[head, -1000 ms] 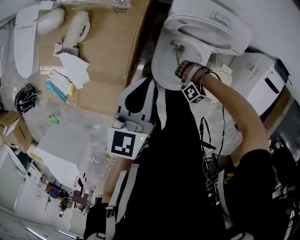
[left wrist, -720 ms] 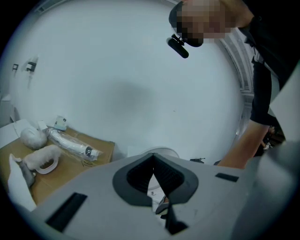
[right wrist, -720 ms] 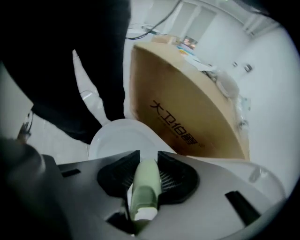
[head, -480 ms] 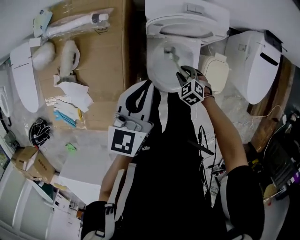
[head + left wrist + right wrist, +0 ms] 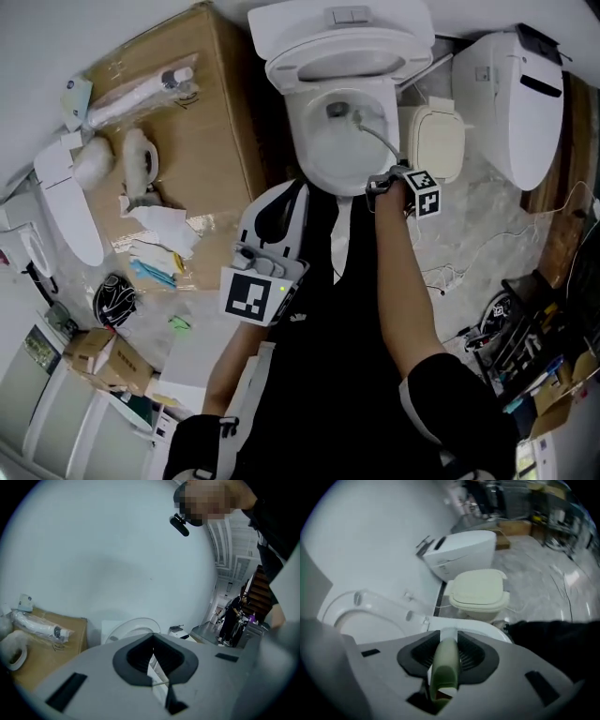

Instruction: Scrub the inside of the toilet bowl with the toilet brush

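Note:
The white toilet [image 5: 342,56] stands at the top centre of the head view, its seat raised and its bowl [image 5: 319,155] open. My right gripper [image 5: 382,180] hovers at the bowl's front right rim, shut on the toilet brush handle [image 5: 375,141]. The handle slants into the bowl, with the brush head [image 5: 337,111] near the back. In the right gripper view the greenish handle [image 5: 443,665] is clamped between the pads, above the bowl rim [image 5: 480,626]. My left gripper [image 5: 281,192] is held close to my body, shut with nothing in it [image 5: 154,667].
A cardboard box [image 5: 211,122] with wrapped items stands left of the toilet. A cream seat lid [image 5: 439,141] and a second white toilet unit [image 5: 511,94] are on the right. Cables [image 5: 469,267] trail over the floor. Loose white parts and papers [image 5: 155,220] lie at left.
The head view swung until the toilet sat top centre. My right gripper drew back from over the bowl to its front right rim, still holding the brush. The left gripper stayed put.

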`<state>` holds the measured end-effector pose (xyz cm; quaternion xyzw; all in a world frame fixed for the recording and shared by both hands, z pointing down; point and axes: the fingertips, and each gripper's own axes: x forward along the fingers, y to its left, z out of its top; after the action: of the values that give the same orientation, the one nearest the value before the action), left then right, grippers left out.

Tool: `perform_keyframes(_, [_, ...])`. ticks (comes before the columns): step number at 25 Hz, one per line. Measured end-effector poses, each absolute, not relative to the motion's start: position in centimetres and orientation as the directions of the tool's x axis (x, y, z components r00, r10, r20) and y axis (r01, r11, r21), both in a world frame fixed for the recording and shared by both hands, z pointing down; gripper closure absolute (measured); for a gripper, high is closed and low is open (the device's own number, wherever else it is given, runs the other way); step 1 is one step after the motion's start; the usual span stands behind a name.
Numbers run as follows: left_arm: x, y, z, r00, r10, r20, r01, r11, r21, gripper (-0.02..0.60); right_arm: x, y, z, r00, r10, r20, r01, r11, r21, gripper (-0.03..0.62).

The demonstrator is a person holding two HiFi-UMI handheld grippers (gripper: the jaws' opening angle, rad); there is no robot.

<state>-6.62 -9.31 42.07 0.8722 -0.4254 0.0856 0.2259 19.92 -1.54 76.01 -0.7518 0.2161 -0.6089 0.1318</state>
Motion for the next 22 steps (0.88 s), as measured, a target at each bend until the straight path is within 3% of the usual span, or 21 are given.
perform_keyframes(2, [-6.6, -8.6, 43.2, 0.629, -0.687, 0.362, -0.776, -0.537, 0.329, 0.572, 20.1, -0.1, 77.7, 0.231, -0.463, 0.856, 0.086, -0.867, -0.492, 0.47])
perform_keyframes(4, [-6.6, -7.9, 44.5, 0.635, -0.672, 0.381, -0.772, -0.538, 0.339, 0.572, 19.8, 0.4, 79.2, 0.267, -0.443, 0.856, 0.254, -0.824, -0.506, 0.468])
perform_keyframes(6, [-6.6, -7.4, 45.5, 0.638, -0.661, 0.395, -0.77, -0.534, 0.35, 0.572, 19.0, 0.0, 80.6, 0.266, -0.443, 0.856, 0.339, -0.788, -0.513, 0.47])
perform_keyframes(9, [-6.7, -7.0, 46.6, 0.638, -0.652, 0.41, -0.77, -0.534, 0.349, 0.572, 17.6, -1.4, 82.3, 0.229, -0.465, 0.855, 0.352, -0.78, -0.518, 0.47])
perform_keyframes(14, [-7.1, -7.3, 47.8, 0.633, -0.653, 0.416, -0.774, -0.524, 0.356, 0.572, 15.6, -4.0, 83.9, 0.119, -0.508, 0.853, 0.173, -0.835, -0.522, 0.47])
perform_keyframes(22, [-7.9, -8.4, 48.4, 0.606, -0.683, 0.407, -0.794, -0.486, 0.366, 0.572, 13.2, -7.3, 82.6, -0.09, -0.519, 0.85, -0.402, -0.762, -0.508, 0.47])
